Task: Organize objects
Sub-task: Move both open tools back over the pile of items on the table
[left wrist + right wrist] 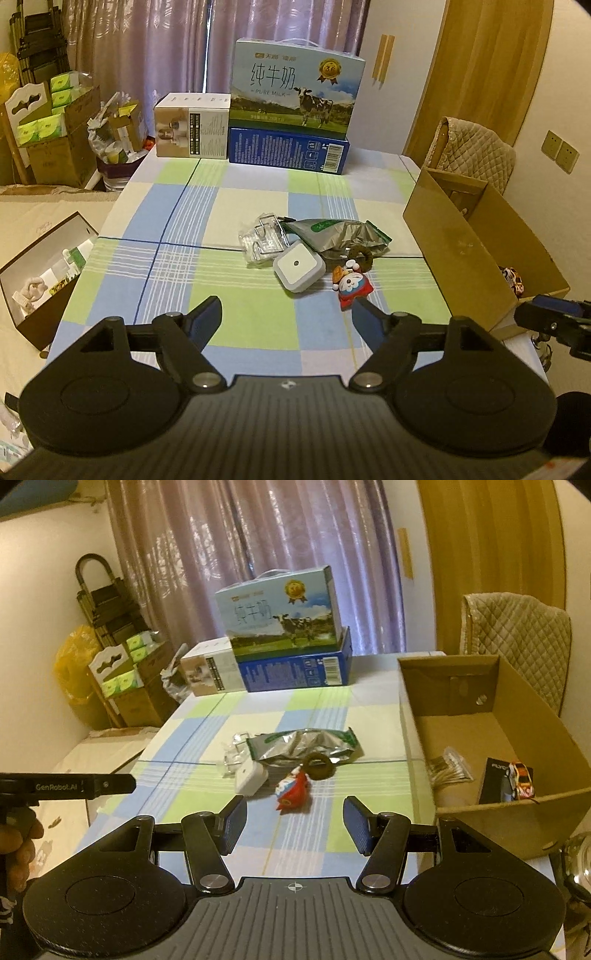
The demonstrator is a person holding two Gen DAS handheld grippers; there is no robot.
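Left wrist view: left gripper [287, 317] held wide open, nothing held. Small pile seen just ahead of fingers: red toy [351, 288] nearest right finger, white square box [298, 266] beside it, silver bag [341, 236] behind. Cardboard box [476, 251] off to right.

Right wrist view: right gripper [294, 818] wide open too, empty. Red toy [292, 787] right ahead between fingers, not touched. Cardboard box [417, 738] to right, toy car [520, 780] already inside.

Step judged: reach for next thing. Fingers to be moved forward around toy, then closed.
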